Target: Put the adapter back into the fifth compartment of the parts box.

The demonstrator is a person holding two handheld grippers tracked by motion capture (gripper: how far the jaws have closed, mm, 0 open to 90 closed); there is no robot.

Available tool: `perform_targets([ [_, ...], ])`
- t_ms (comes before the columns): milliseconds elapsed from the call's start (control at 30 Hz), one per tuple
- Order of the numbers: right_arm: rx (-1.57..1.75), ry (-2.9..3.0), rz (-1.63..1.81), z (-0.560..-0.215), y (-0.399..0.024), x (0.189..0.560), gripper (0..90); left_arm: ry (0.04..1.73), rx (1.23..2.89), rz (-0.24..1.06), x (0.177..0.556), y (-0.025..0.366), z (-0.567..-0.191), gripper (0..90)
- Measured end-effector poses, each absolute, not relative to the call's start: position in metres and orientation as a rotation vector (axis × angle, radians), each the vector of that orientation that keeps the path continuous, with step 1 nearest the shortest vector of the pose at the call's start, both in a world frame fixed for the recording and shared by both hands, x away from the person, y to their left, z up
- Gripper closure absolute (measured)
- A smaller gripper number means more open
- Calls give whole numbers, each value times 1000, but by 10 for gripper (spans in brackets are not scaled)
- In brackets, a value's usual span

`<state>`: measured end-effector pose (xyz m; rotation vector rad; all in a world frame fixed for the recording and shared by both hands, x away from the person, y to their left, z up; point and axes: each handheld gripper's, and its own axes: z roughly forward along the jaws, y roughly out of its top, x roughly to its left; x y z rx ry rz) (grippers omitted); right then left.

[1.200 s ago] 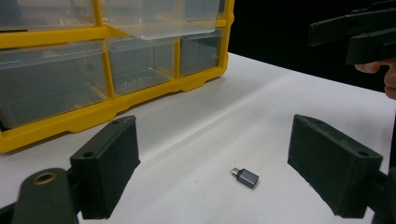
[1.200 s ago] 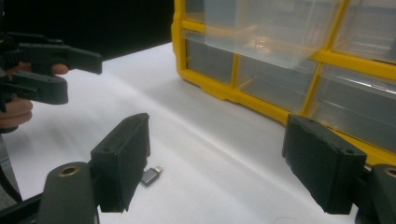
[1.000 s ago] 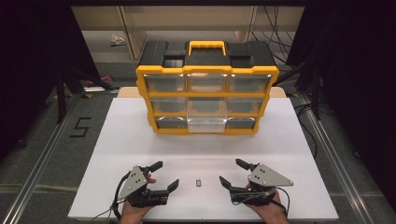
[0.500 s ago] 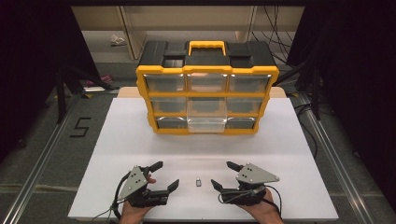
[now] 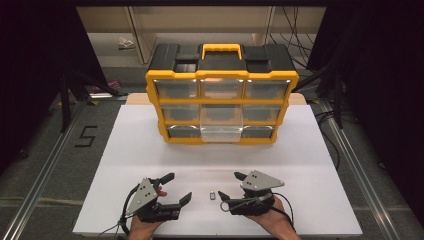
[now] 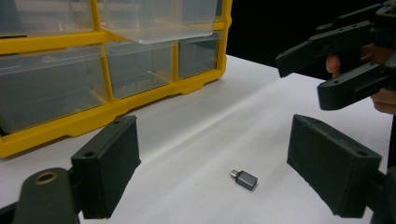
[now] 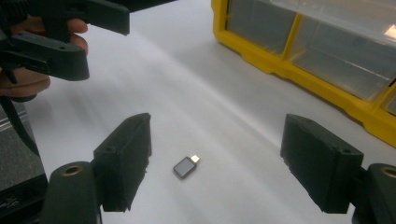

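A small grey USB adapter (image 5: pixel 212 195) lies flat on the white table (image 5: pixel 310 150) near its front edge. It shows between the jaws in the left gripper view (image 6: pixel 244 179) and in the right gripper view (image 7: pixel 186 166). My left gripper (image 5: pixel 180 186) is open just left of it, nothing between its fingers. My right gripper (image 5: pixel 229 190) is open close on its right, jaws pointing at it without touching. Each gripper view looks past its own open gripper (image 6: pixel 219 163) (image 7: pixel 219 161) to the other gripper (image 6: pixel 303 77) (image 7: pixel 105 44) beyond.
A yellow and black drawer organizer (image 5: pixel 220 95) stands at the table's back centre. Its bottom middle clear drawer (image 5: pixel 221 131) is pulled out. Bare white surface lies between the organizer and the grippers. Dark floor and metal rails flank the table.
My right gripper has shifted left and turned toward the adapter, ending close beside it. The left gripper and the adapter stayed put.
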<state>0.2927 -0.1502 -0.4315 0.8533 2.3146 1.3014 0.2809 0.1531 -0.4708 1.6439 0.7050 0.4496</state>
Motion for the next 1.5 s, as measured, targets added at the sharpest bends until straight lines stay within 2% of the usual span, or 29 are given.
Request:
perform_targets([
  [1500,905,2565,988,-460,-106,333,310,700,1639,448,281,153,-471,165],
])
